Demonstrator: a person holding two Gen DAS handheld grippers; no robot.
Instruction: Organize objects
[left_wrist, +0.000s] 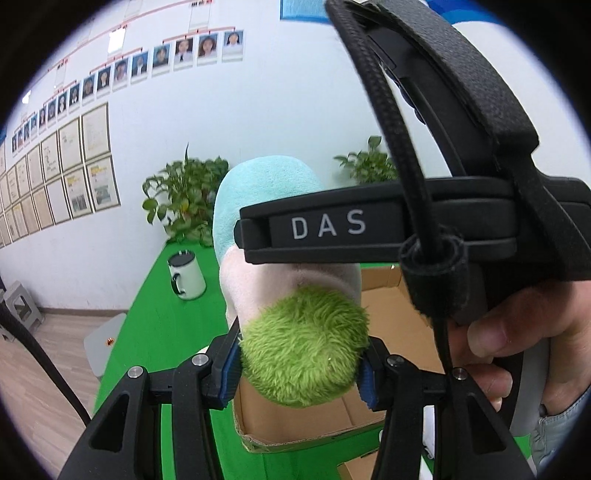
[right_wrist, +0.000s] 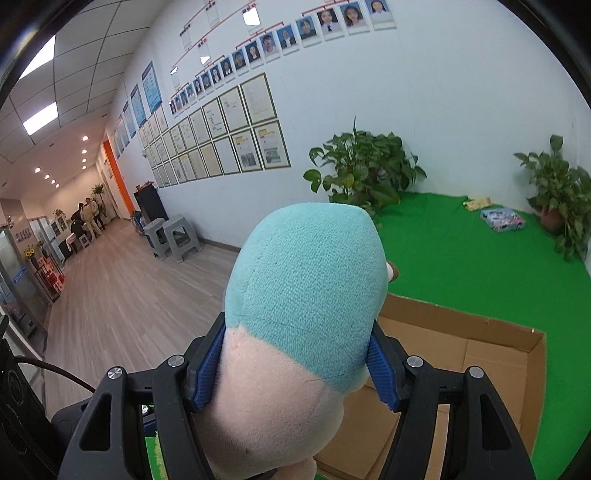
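The plush toy (right_wrist: 306, 306) is held up in the air over the open cardboard box (right_wrist: 480, 354), carried by both tools at once. It has a teal upper part, a pale pink body and a shaggy green end (left_wrist: 304, 347). The left gripper (left_wrist: 301, 363) is clamped on that green tuft, its blue pads (left_wrist: 231, 369) pressing in from both sides. The right gripper (right_wrist: 295, 363) is closed around the body where teal meets pink, and the fabric bulges slightly past its fingers (right_wrist: 207, 365).

By its look the toy is light and very soft, so it will squash rather than slip; the pile gives the ribbed pads plenty to bite on. The thick pink middle is likely the firmest place to hold, while the green tuft is loose fur and may stretch or pull through under load. Nothing about it seems fragile, so dropping it into the box should do no harm.

In the left view the right tool's black housing, marked DAS (left_wrist: 328, 224), crosses just above the toy, with the person's right hand (left_wrist: 517, 332) behind it; this hides much of the box, so I cannot tell if anything lies inside.

Farther out on the green cloth (right_wrist: 461, 258) stand a white mug (left_wrist: 186, 275) and two potted plants (right_wrist: 364, 166), with a small printed packet (right_wrist: 502, 218) near the far corner.
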